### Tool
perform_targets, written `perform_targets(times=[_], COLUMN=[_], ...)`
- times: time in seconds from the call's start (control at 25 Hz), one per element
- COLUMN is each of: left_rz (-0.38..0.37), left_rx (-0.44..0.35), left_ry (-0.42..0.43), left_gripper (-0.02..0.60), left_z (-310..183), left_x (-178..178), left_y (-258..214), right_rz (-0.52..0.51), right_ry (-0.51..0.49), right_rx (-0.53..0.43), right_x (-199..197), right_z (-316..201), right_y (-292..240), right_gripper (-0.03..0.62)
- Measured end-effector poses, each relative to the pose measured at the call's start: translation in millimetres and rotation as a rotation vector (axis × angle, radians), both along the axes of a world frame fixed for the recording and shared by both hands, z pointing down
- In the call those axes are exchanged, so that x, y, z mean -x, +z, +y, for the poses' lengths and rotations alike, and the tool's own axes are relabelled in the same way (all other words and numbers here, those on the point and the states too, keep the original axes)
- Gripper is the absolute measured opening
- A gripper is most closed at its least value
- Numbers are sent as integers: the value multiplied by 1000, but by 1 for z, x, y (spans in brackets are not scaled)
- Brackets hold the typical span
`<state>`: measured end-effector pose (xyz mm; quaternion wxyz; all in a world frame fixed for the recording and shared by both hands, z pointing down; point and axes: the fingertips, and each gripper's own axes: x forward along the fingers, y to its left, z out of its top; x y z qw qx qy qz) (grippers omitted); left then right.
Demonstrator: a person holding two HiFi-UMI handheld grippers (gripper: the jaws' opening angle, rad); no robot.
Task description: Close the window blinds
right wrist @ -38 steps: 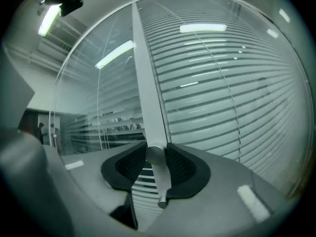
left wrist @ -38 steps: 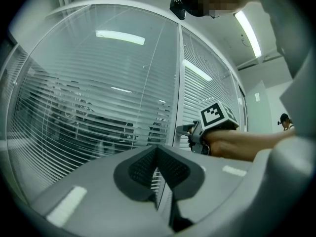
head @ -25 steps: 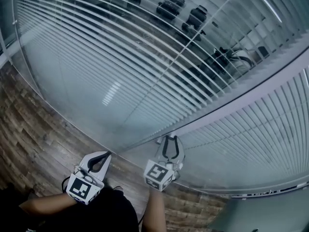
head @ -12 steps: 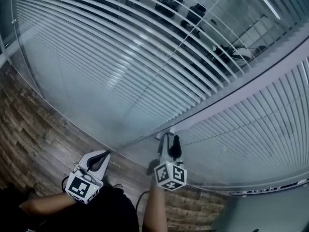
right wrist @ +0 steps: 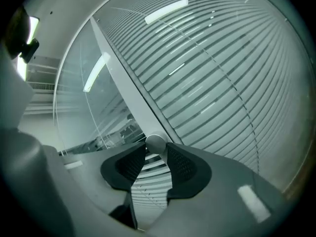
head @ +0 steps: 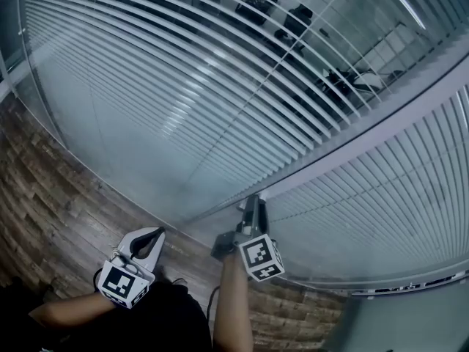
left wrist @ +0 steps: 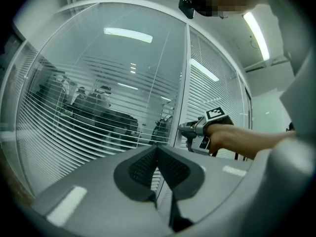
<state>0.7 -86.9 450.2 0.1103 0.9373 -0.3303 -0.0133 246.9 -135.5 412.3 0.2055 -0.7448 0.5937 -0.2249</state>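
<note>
White slatted blinds (head: 220, 86) hang behind the curved glass, their slats standing apart, with a second pane (head: 381, 211) to the right of a pale frame post (head: 381, 130). My right gripper (head: 251, 205) reaches the foot of that post. In the right gripper view a small round grey knob (right wrist: 156, 143) sits between the tips of my right gripper (right wrist: 156, 150); the jaws are closing and both tips touch it. My left gripper (head: 152, 236) hangs low at the left, shut and empty, its tips meeting (left wrist: 157, 150). It also sees the right gripper (left wrist: 191, 132) at the post.
A wood-plank floor (head: 51, 189) runs along the foot of the glass. Dark office chairs (head: 293, 20) stand behind the left pane. The person's dark clothing (head: 146, 328) fills the bottom edge.
The right gripper has rolled about its own axis, so its marker cube swung from lower left to lower right, and it edged closer to the post. The left gripper stayed put.
</note>
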Motion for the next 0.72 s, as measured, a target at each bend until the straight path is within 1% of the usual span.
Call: perform_targets(times=[0.08, 0.16, 0.36, 0.44, 0.6, 0.72], left_rz=[-1, -3, -10, -10, -10, -10], left_rx=[5, 5, 13, 20, 28, 28], left_ry=[-7, -14, -27, -30, -24, -11], left_gripper=[2, 2, 2, 2, 2, 2], left_z=[-2, -4, -6, -6, -2, 1], left_x=[0, 0, 1, 3, 4, 3], left_y=[0, 1, 1, 2, 2, 1], right_rz=[42, 107, 266, 367, 626, 780], right_ry=[15, 23, 14, 1, -18, -22], right_rx=[23, 50, 82, 118, 240, 315], right_x=[-3, -6, -9, -8, -6, -4], right_z=[-1, -2, -2, -2, 0, 0], right_y=[-1, 1, 2, 2, 5, 6], right_gripper=[135, 132, 127, 123, 107, 97])
